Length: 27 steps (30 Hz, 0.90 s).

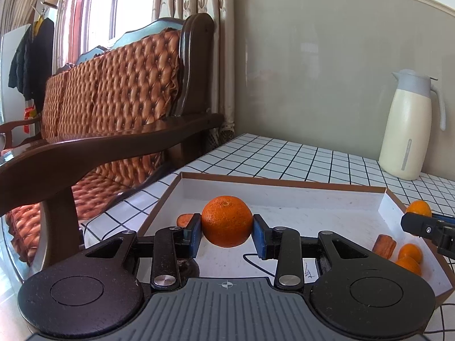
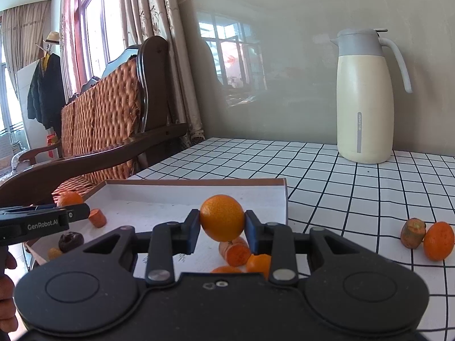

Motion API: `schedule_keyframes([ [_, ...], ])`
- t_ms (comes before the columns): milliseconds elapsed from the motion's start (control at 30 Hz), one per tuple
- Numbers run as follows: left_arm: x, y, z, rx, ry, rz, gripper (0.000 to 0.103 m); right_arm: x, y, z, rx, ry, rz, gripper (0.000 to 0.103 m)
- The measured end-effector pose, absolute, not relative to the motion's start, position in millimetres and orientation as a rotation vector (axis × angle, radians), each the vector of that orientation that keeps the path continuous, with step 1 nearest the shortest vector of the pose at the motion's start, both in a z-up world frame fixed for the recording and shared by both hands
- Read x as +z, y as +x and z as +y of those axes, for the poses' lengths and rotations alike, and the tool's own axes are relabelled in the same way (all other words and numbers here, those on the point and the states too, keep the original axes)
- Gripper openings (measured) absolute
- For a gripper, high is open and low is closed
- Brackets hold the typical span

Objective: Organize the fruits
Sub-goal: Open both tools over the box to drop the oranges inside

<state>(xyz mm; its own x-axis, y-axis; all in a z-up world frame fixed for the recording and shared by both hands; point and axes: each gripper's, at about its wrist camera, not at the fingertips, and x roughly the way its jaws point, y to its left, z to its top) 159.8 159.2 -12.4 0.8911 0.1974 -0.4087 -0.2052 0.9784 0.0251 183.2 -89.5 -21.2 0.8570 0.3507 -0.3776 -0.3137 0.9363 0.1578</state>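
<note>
A mandarin (image 1: 226, 221) is clamped in the left claw (image 1: 226, 234) above the white tray (image 1: 284, 183). A smaller orange (image 2: 222, 217) is gripped by the right claw (image 2: 222, 231) over the tray's right edge. Only the right wrist view shows a loose orange (image 2: 438, 240) on the checked table (image 2: 355, 187), far right.

left gripper (image 1: 226, 234): black, blue pads, silver screws | right gripper (image 2: 221, 231): black, blue pads
</note>
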Motion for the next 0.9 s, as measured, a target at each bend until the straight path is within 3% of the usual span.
schedule_keyframes([
  [600, -19.4, 195.7, 169.9, 0.228, -0.046, 0.455, 0.038, -25.2, 225.9, -83.0, 0.307, 0.074, 0.456, 0.025],
  [700, -21.5, 205.6, 173.8, 0.227, -0.060, 0.477, 0.038, -26.3, 231.8, -82.6, 0.288, 0.073, 0.468, 0.028],
  [733, -22.5, 208.7, 175.4, 0.227, -0.064, 0.488, 0.038, -25.0, 231.6, -82.2, 0.278, 0.066, 0.460, 0.039],
  [767, -23.5, 212.3, 176.5, 0.230, -0.068, 0.505, 0.042, -22.7, 230.1, -83.3, 0.266, 0.068, 0.447, 0.067],
  [833, -20.8, 214.3, 176.7, 0.265, -0.064, 0.524, 0.103, -15.6, 220.3, -88.7, 0.245, 0.093, 0.376, 0.082],
  [900, -10.6, 205.4, 174.5, 0.313, -0.055, 0.445, 0.103, -8.5, 214.2, -92.5, 0.246, 0.103, 0.335, 0.087],
])
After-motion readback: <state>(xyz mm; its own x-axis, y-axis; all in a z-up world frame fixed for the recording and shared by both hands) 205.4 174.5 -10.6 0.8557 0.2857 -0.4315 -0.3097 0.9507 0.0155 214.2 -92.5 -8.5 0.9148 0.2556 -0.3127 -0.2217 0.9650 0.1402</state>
